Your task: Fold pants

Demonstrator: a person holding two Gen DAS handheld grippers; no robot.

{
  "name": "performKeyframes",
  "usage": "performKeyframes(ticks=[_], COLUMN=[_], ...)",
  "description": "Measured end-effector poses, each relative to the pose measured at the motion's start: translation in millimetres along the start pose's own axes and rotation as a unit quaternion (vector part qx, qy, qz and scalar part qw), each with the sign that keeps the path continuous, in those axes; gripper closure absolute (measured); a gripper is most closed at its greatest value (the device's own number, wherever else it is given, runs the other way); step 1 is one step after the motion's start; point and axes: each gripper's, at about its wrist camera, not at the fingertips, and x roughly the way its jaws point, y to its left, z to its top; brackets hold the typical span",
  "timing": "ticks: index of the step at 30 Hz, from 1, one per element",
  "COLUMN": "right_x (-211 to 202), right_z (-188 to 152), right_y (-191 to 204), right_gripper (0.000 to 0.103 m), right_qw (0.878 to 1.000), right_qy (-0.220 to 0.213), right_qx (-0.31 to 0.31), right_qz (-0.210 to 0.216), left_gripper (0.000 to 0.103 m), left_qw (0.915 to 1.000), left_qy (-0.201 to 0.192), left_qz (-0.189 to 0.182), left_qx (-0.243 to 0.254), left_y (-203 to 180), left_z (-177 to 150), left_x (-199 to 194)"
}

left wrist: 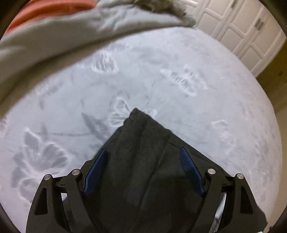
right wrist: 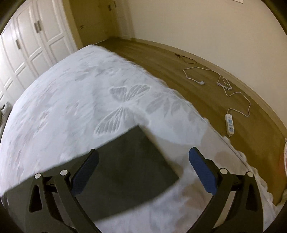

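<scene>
The dark grey pants (left wrist: 143, 143) lie on a white bedspread (left wrist: 161, 62) patterned with butterflies. In the left wrist view a pointed corner of the pants reaches forward between the blue pads, and my left gripper (left wrist: 144, 152) hangs open above the fabric. In the right wrist view the pants (right wrist: 129, 161) lie flat with a straight edge and a square corner. My right gripper (right wrist: 143, 154) is open above that corner, holding nothing.
A grey blanket (left wrist: 62, 35) and an orange cloth (left wrist: 44, 10) lie at the far side of the bed. White wardrobe doors (right wrist: 32, 41) stand beyond the bed. A white power strip (right wrist: 230, 125) and its cord (right wrist: 224, 84) lie on the wooden floor at the right.
</scene>
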Motion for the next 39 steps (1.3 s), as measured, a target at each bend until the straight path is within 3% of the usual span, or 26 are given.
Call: performKeyframes(ticks=[4, 5, 6, 7, 8, 9, 10, 11, 15, 20, 22, 26, 28, 31, 34, 36, 39], right_x=[39.0, 45.9, 51.9, 54.2, 51.3, 49.1, 42.5, 30.6, -35.0, -133.9, -166.6, -188.1, -184.5, -170.5, -182.1, -203.1, -238.9], right_z=[8.2, 6.9, 4.0, 1.1, 0.2, -0.1, 0.9, 1.9, -3.1, -29.0, -50.4, -93.6, -117.3, -148.4, -166.7, -171.5, -178.6], right_y=[11.0, 15.1, 20.8, 27.6, 31.3, 32.9, 33.4, 35.0, 35.9, -5.3, -22.1, -57.3, -78.0, -103.4, -120.1, -124.3, -118.9], right_gripper=[0.005, 0.008, 0.029, 0.032, 0.053, 0.092, 0.096, 0.096, 0.096, 0.096, 0.096, 0.095, 0.094, 0.088, 0.077, 0.045, 0.041], right_qw=[1.0, 0.999, 0.999, 0.998, 0.998, 0.998, 0.998, 0.998, 0.99, 0.975, 0.97, 0.972, 0.978, 0.987, 0.992, 0.992, 0.988], right_qy=[0.019, 0.024, 0.034, 0.03, 0.018, 0.023, 0.023, 0.001, -0.07, -0.135, -0.143, -0.12, -0.094, -0.047, -0.044, -0.07, -0.085], right_qx=[-0.014, -0.022, -0.033, -0.051, -0.06, -0.06, -0.048, -0.054, -0.083, -0.112, -0.128, -0.138, -0.131, -0.113, -0.07, -0.04, -0.017], right_qz=[-0.005, 0.0, -0.002, -0.014, -0.005, 0.026, 0.045, 0.04, 0.091, 0.138, 0.148, 0.144, 0.136, 0.106, 0.095, 0.093, 0.127], left_gripper=[0.024, 0.03, 0.033, 0.044, 0.058, 0.068, 0.082, 0.084, 0.09, 0.091, 0.091, 0.089, 0.079, 0.037, 0.035, 0.035, 0.03], left_qw=[0.9991, 0.9984, 0.9976, 0.9964, 0.9956, 0.9956, 0.9966, 0.9973, 0.9954, 0.9845, 0.9814, 0.9803, 0.9821, 0.9872, 0.9835, 0.9743, 0.9626], left_qy=[-0.034, -0.041, -0.044, -0.045, -0.046, -0.048, -0.042, -0.045, -0.071, -0.1, -0.105, -0.078, -0.064, -0.046, -0.017, 0.013, 0.046], left_qz=[0.025, 0.034, 0.045, 0.056, 0.059, 0.047, 0.023, 0.012, -0.047, -0.128, -0.135, -0.14, -0.131, -0.124, -0.18, -0.219, -0.247], left_qx=[0.01, 0.019, 0.031, 0.045, 0.055, 0.066, 0.067, 0.057, 0.043, 0.066, 0.087, 0.115, 0.119, 0.089, 0.003, -0.053, -0.102], left_y=[-9.4, -13.8, -17.2, -20.6, -21.8, -22.7, -21.6, -19.2, -8.4, 30.3, 55.4, 102.3, 122.0, 152.7, 177.2, 182.3, 172.0], left_z=[0.1, -0.9, -1.3, -2.4, -1.3, -1.6, -0.6, 0.8, -2.1, -29.9, -51.0, -96.3, -118.5, -153.1, -168.9, -174.7, -178.9], left_x=[7.4, 8.6, 9.4, 8.8, 8.5, 3.2, -2.3, -6.9, -56.5, -147.1, -178.7, -203.8, -200.0, -191.3, -184.1, -176.8, -167.4])
